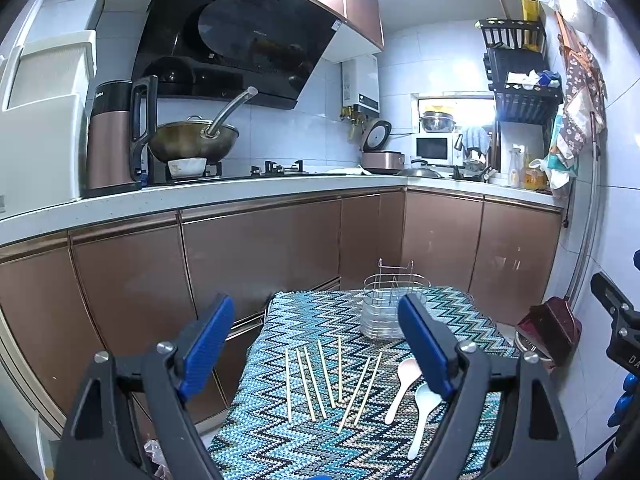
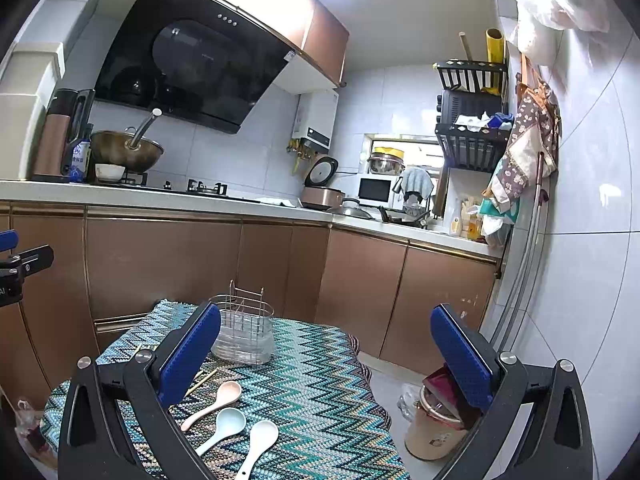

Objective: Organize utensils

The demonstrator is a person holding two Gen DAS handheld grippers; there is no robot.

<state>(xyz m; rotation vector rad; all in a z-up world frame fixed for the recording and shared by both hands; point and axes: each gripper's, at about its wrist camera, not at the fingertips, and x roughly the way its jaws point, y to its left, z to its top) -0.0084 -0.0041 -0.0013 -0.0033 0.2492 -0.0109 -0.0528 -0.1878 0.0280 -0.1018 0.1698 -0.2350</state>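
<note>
A small table under a blue zigzag cloth (image 1: 280, 440) carries several wooden chopsticks (image 1: 320, 384) lying loose in a row. To their right lie a pink spoon (image 1: 404, 384) and a pale blue spoon (image 1: 424, 412). A clear holder with a wire frame (image 1: 386, 308) stands upright at the cloth's far side. My left gripper (image 1: 318, 340) hovers open above the chopsticks and holds nothing. In the right wrist view, the pink spoon (image 2: 216, 402), pale blue spoon (image 2: 224, 428) and a white spoon (image 2: 258, 446) lie below my open, unloaded right gripper (image 2: 326, 356); the holder (image 2: 242, 332) stands beyond.
A bin with a dark red lid (image 2: 432, 420) stands on the floor right of the table, against the tiled wall. Brown cabinets (image 1: 260, 248) and a worktop with a stove and wok run behind. A plastic bag (image 2: 28, 420) lies at the table's left.
</note>
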